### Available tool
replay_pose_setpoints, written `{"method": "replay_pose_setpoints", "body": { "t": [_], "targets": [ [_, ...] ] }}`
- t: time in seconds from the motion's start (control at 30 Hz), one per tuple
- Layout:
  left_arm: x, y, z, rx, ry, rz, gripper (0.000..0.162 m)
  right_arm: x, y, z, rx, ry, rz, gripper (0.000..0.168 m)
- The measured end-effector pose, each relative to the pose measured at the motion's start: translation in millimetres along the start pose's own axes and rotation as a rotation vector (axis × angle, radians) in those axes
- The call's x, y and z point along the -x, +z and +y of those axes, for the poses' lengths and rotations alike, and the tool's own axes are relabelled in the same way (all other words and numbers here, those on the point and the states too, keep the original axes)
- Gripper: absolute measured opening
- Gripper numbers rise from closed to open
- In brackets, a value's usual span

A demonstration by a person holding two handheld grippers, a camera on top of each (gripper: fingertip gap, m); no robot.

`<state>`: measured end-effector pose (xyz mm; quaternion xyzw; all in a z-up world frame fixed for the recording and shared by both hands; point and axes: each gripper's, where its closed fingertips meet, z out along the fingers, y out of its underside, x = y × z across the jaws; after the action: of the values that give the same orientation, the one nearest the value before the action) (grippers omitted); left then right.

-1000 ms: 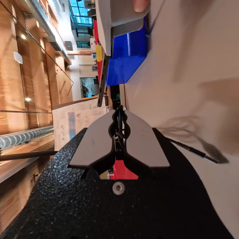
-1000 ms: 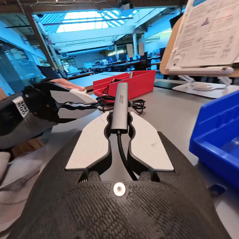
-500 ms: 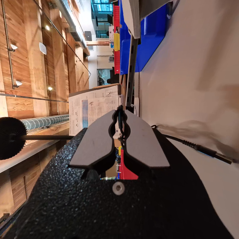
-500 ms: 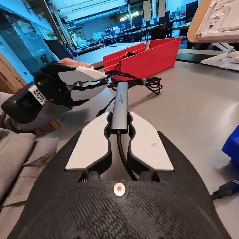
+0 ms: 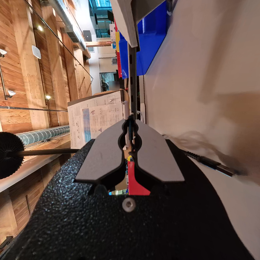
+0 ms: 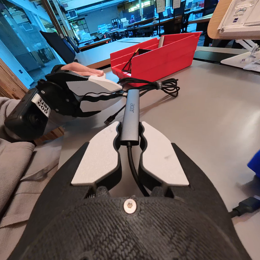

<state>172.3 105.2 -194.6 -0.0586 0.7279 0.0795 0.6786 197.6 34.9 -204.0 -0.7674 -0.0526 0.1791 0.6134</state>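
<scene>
Black textured tongs [image 6: 129, 123], grey-white fingers [image 6: 98, 157], grey sleeve [image 6: 12, 161].

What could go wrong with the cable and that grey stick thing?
The left gripper pinches only a thin cable end, so it could slip out. The right gripper clamps the hub near its back, so it might tilt. The bundled cable lies against the red bin and could snag.

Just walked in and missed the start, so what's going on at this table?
A person holds two grippers. The right gripper is shut on a grey USB hub, held above the grey table. The left gripper is shut on a black cable, its plug end at the hub's side. A red bin sits behind.
</scene>
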Motion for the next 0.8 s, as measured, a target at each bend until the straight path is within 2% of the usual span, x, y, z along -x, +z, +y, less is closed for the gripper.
{"method": "replay_pose_setpoints", "body": {
  "t": [0.3,0.5,0.6,0.73,0.8],
  "targets": [
    [-2.9,4.7,8.3,0.079,-0.012,-0.002,0.007,2.2,5.1,3.6,0.023,-0.028,0.038,0.024],
    [-5.3,4.8,13.8,0.091,-0.012,0.012,0.007,4.5,12.4,5.8,0.046,-0.129,0.072,0.025],
    [-17.0,5.0,14.2,0.062,-0.037,0.117,0.008,3.8,15.2,9.0,0.081,-0.218,0.108,0.025],
    [-29.3,0.0,9.7,-0.016,-0.175,0.285,0.013,4.7,13.9,13.9,0.113,-0.269,0.093,0.024],
    [-26.5,-1.9,8.7,-0.027,-0.230,0.310,0.018,6.6,13.4,12.4,0.099,-0.273,0.081,0.024]
  ]
}}
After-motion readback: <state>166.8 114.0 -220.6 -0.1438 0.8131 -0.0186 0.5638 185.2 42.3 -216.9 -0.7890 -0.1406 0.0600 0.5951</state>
